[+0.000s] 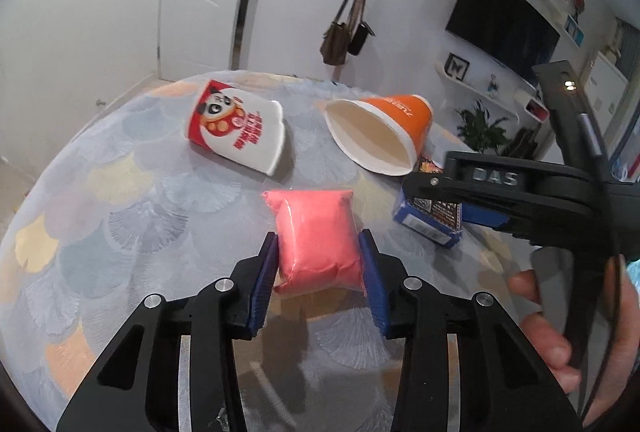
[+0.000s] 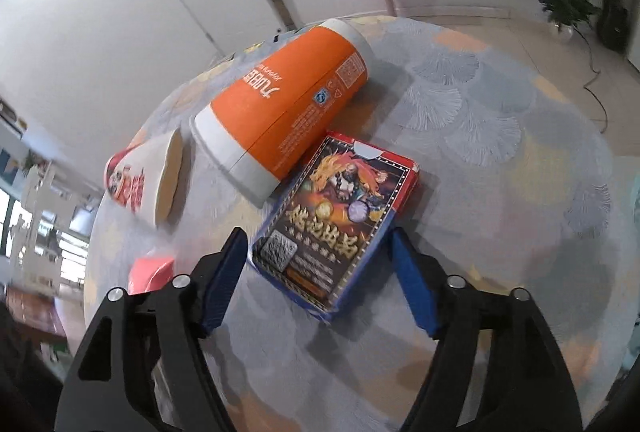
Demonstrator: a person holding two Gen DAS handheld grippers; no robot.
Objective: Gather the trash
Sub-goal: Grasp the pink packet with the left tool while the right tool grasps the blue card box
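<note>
My left gripper [image 1: 318, 246] is shut on a pink plastic packet [image 1: 314, 236], its blue pads pressing both sides, just above the table. A white and red panda paper cup [image 1: 236, 126] and an orange paper cup [image 1: 380, 130] lie on their sides beyond it. My right gripper [image 2: 318, 256] is open, its jaws on either side of a blue and red card box [image 2: 336, 220] that lies flat on the table; the pads do not touch it. The orange cup [image 2: 288, 112], the panda cup [image 2: 144, 184] and a corner of the pink packet [image 2: 150, 274] show in the right wrist view.
The round table [image 1: 120, 216] has a pale fan-pattern cloth. The right gripper's body [image 1: 520, 188] and the hand holding it cross the right side of the left wrist view. Bags hang on a coat stand [image 1: 352, 28] behind the table; a door, a TV and shelves line the walls.
</note>
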